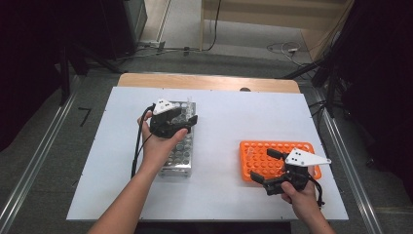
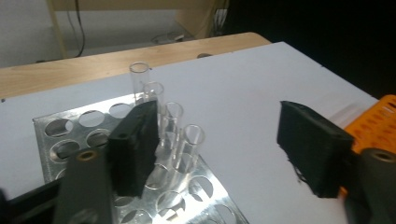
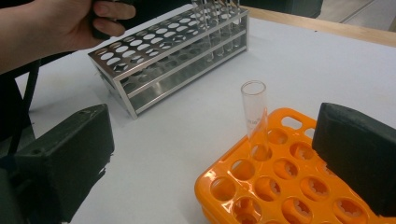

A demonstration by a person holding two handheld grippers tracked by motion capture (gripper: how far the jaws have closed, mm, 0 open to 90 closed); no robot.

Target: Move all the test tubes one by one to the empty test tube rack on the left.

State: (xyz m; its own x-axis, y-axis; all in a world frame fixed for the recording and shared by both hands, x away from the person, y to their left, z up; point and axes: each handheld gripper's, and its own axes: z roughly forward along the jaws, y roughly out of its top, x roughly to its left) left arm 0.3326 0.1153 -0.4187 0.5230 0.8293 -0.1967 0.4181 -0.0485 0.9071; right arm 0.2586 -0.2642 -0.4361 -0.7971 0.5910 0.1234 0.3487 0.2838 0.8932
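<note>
High view: left gripper (image 1: 181, 120) over the metal rack (image 1: 181, 156), fingers (image 2: 135, 144) released and spread, nothing gripped; four glass tubes (image 2: 192, 140) stand in the rack just beyond the left finger. Right gripper (image 1: 265, 165) hovers at the orange rack (image 1: 255, 158), fingers (image 3: 359, 158) spread apart; one glass tube (image 3: 254, 114) stands upright between them, untouched, on the white surface (image 1: 224, 122).

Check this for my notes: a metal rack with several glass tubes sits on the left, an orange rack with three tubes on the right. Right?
Not quite. The orange rack holds one glass tube, not three, as the right gripper view shows. The metal rack with several glass tubes on the left is right.
</note>
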